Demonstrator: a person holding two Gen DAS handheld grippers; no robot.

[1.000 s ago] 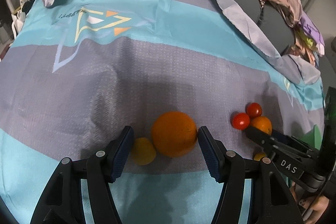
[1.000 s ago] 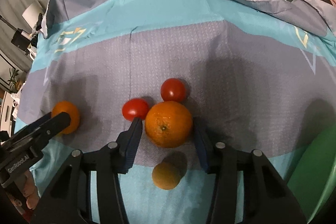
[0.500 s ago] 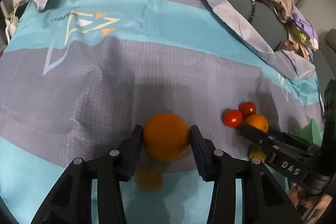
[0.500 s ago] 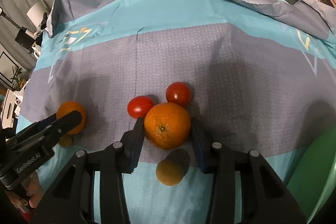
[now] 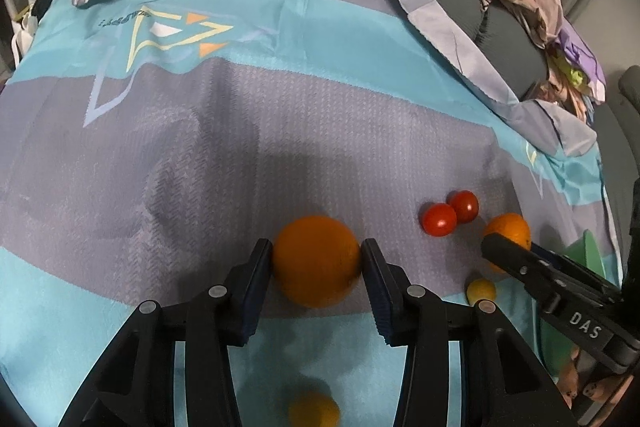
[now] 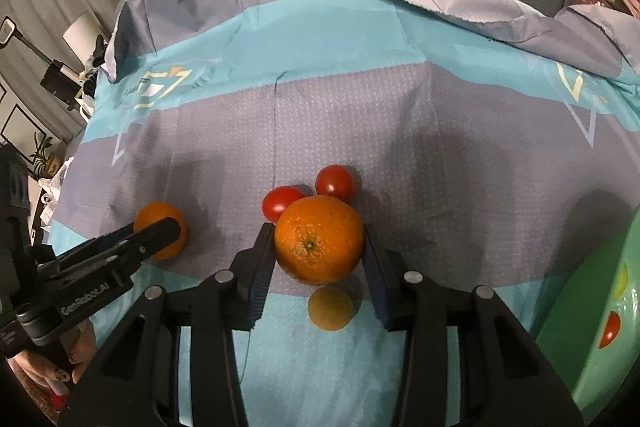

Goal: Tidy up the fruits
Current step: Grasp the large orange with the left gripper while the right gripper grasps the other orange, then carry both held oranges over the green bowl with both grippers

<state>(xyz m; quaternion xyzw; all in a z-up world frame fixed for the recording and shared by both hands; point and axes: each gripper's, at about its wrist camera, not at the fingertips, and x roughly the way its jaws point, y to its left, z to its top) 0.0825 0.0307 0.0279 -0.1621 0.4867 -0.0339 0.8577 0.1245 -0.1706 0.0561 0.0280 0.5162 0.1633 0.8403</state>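
each tool point(image 5: 317, 259) point(image 6: 319, 247) grips an orange point(image 5: 316, 261) point(image 6: 319, 240) above the cloth point(image 5: 280, 131).

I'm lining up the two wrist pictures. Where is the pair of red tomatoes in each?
Left wrist: tomatoes at right of centre, left of the right gripper.
Right wrist: tomatoes at centre, just beyond the held orange.
Shared landmark: the yellow triangle logo.

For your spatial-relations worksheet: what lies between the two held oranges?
In the left wrist view, two red tomatoes lie on the cloth between the left orange and right orange.
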